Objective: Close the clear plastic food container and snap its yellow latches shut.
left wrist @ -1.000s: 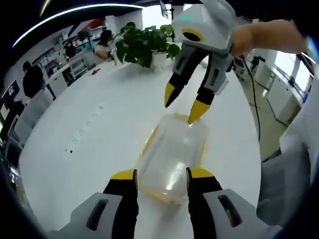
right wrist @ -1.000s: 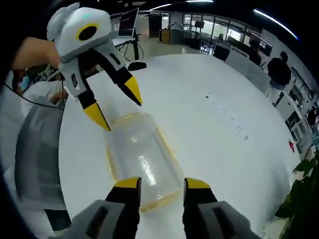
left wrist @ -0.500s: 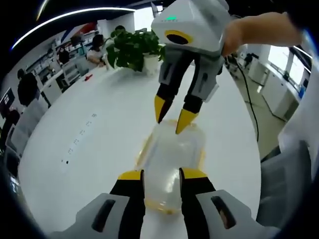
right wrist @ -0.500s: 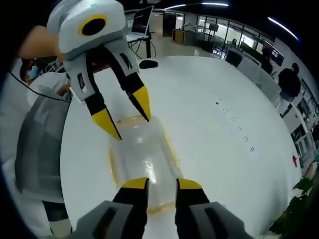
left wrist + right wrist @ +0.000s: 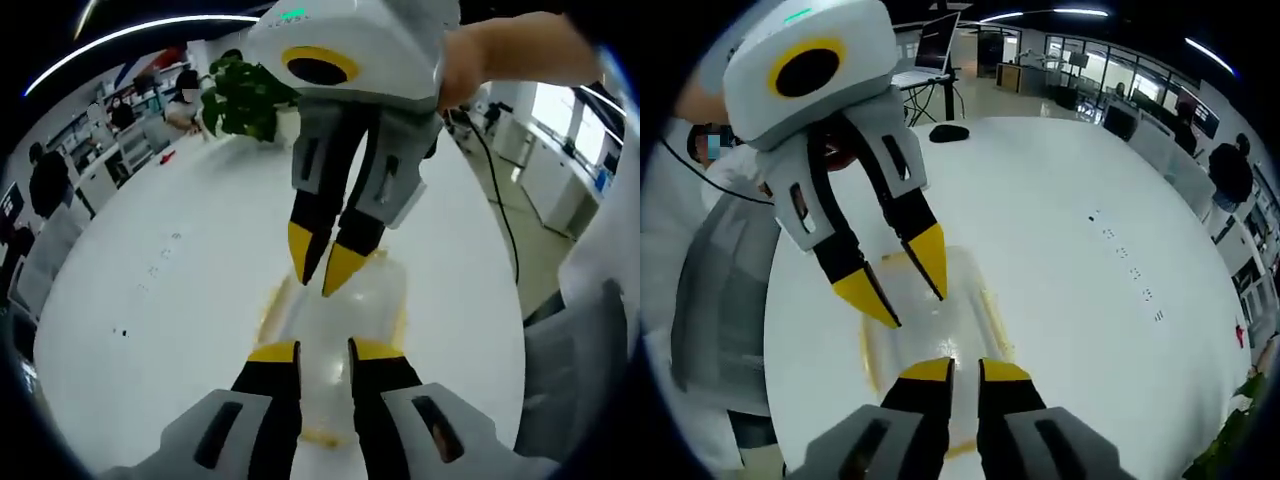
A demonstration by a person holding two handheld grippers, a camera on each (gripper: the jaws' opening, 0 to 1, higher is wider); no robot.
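1. Since a second ago both grippers have drawn nearer to the container [image 5: 345, 305] and to each other; each fills more of the other's view than before.
2. Jaw gaps have shrunk over the same second. The left gripper [image 5: 324, 350] went from jaws set wide at the container's near end to a thin slit between the yellow tips. The right gripper [image 5: 953, 370] narrowed the same way.
3. The container has not moved on the table [image 5: 190, 270]; it lies flat, lid on, clear body with a yellow rim, well in from the table's edges, long axis running between the two grippers.
4. Left gripper pose: over the container's near end, pointing down along its length, tips nearly together above the lid. Whether the tips touch the lid or pinch anything, I cannot tell.
5. Right gripper pose: seen from the left gripper view, it comes down from above at the container's far end, tips close together and at the lid's far edge. In its own view the tips sit over the other end of the container [image 5: 930, 320], nearly closed. Contact cannot be told.
6. A hand [image 5: 500, 60] grips the right gripper's body.
7. A potted plant [image 5: 240, 95] stands at the table's far edge.
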